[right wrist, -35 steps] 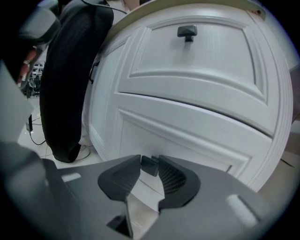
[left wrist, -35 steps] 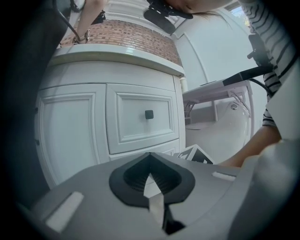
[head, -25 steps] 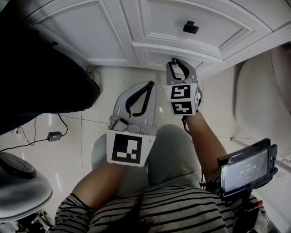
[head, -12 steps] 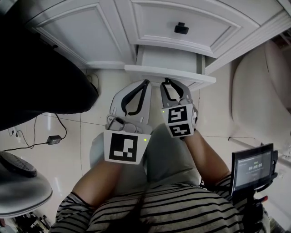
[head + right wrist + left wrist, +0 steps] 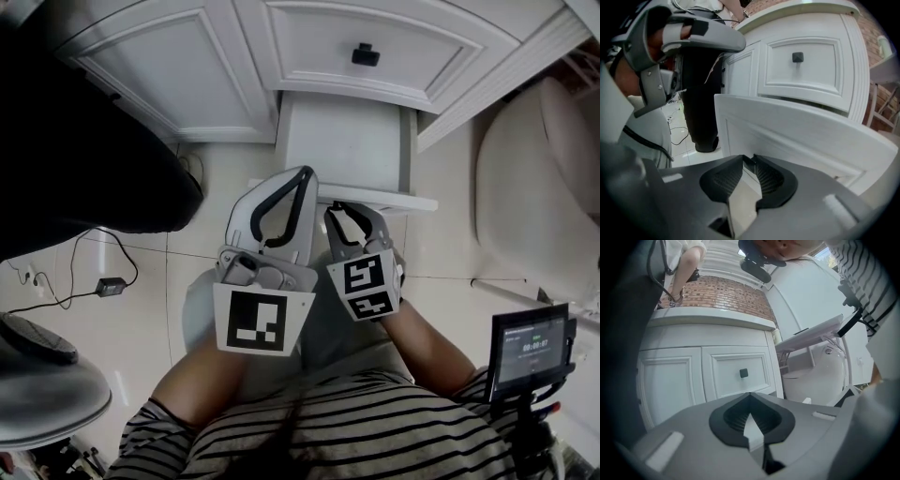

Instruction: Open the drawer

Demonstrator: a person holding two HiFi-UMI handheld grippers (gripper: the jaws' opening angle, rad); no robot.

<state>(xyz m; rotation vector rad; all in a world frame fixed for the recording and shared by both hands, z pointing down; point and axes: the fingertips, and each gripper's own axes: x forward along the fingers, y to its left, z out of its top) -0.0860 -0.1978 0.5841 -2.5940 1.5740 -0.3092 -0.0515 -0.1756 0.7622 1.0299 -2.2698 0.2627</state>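
Note:
The white cabinet's lower drawer [image 5: 349, 141] stands pulled out, its inside bare. My right gripper [image 5: 351, 208] is at the drawer's front panel [image 5: 394, 199], and its jaws are closing on the small dark knob [image 5: 749, 160] pinched between the tips. The front panel [image 5: 801, 140] fills the right gripper view. My left gripper [image 5: 304, 174] hovers just left of the right one, shut, with nothing in it. In the left gripper view its tips [image 5: 750, 395] meet below the upper drawer's black knob [image 5: 744, 373]. That upper drawer [image 5: 366, 54] is closed.
A white toilet [image 5: 539, 178] stands to the right of the cabinet. A large black object [image 5: 84, 141] fills the left. A cable with a power adapter [image 5: 111, 284] lies on the tiled floor. A small screen on a mount [image 5: 532, 347] sits at the lower right.
The lower drawer has slid out of the cabinet towards me, with the right gripper drawing back on its knob. The left gripper has shifted slightly alongside.

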